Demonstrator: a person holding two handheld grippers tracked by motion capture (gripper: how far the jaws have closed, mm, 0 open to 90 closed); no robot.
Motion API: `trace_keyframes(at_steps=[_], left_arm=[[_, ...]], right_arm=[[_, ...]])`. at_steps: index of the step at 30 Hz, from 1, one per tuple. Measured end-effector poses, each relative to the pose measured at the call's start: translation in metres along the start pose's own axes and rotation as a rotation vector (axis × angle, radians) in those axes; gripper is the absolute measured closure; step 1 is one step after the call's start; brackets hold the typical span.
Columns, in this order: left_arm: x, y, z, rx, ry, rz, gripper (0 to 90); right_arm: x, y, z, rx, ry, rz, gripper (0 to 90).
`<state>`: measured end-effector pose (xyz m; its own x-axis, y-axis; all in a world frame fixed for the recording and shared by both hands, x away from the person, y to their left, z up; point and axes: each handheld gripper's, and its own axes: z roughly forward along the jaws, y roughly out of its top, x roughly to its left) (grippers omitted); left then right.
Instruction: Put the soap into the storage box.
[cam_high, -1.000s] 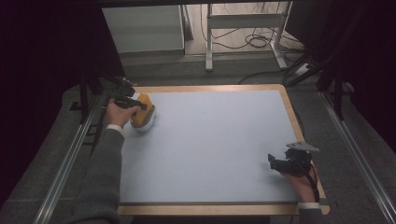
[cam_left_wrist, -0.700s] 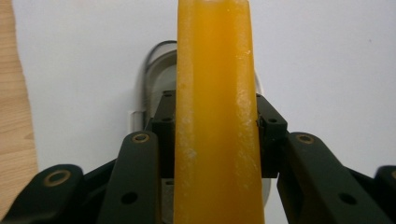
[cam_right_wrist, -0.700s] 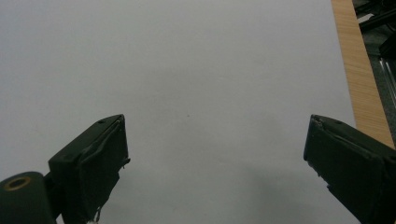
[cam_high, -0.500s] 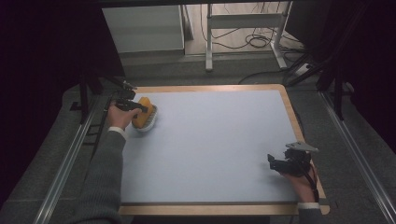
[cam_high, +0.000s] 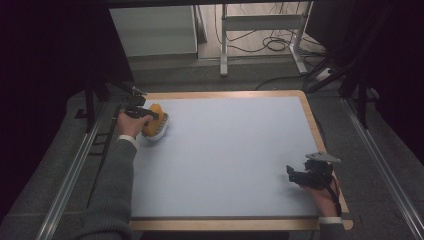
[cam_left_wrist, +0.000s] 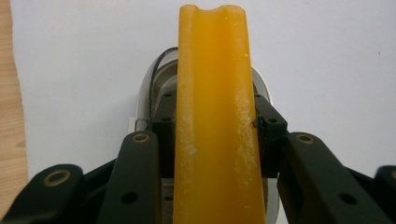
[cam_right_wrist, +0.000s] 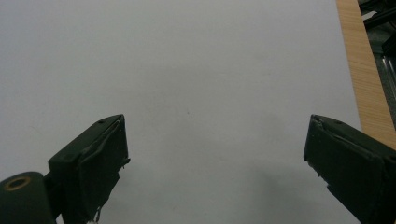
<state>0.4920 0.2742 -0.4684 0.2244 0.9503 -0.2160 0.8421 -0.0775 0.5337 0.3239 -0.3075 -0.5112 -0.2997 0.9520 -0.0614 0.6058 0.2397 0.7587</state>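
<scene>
Orange block (cam_left_wrist: 215, 116) between left gripper (cam_left_wrist: 215, 123) jaws

Both grippers black: left gripper (cam_left_wrist: 212, 123) linkage arms carry brass-ringed pivot holes plus small dark screw holes; right gripper (cam_right_wrist: 215, 172) has flat rectangular pads. Right gripper topped by grey three-cornered plate (cam_high: 322, 157), lower right. Grey sleeves, white cuffs.

High view looks down over the table (cam_high: 225, 150), gripper views close along their jaws (same pale surface)
</scene>
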Motion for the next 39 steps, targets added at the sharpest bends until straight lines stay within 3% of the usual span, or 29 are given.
trace_keyframes(at_steps=[4,7,12,18,20,23,29,35,39], left_arm=[[0.000,-0.002,-0.002,-0.013,-0.016,-0.004,58.0],[-0.002,-0.001,-0.006,-0.009,-0.036,0.015,46.3],[-0.002,-0.001,-0.017,-0.016,-0.004,0.027,30.4],[0.000,-0.009,-0.033,-0.060,0.039,0.060,21.6],[-0.002,-0.012,-0.040,-0.087,0.007,0.077,21.1],[-0.008,-0.018,-0.047,-0.098,-0.003,0.103,20.3],[-0.023,-0.032,-0.060,-0.112,-0.098,0.167,18.7],[-0.032,-0.056,-0.070,-0.165,-0.148,0.200,19.1],[-0.040,-0.075,-0.070,-0.211,-0.157,0.229,20.5]], right_arm=[[0.000,0.000,0.000,0.002,-0.001,0.000,6.3],[0.000,0.000,0.000,0.000,0.001,-0.002,6.3],[0.002,0.000,0.000,-0.001,0.007,-0.004,6.3],[0.002,0.000,0.000,0.000,0.013,-0.011,6.3],[0.002,0.001,0.000,-0.005,0.018,-0.011,6.3],[0.003,0.002,-0.001,-0.009,0.019,-0.011,6.3],[0.004,0.002,-0.002,-0.010,0.020,-0.017,6.3],[0.004,0.002,-0.002,-0.010,0.020,-0.018,6.3],[0.004,0.002,-0.002,-0.009,0.020,-0.019,6.3]])
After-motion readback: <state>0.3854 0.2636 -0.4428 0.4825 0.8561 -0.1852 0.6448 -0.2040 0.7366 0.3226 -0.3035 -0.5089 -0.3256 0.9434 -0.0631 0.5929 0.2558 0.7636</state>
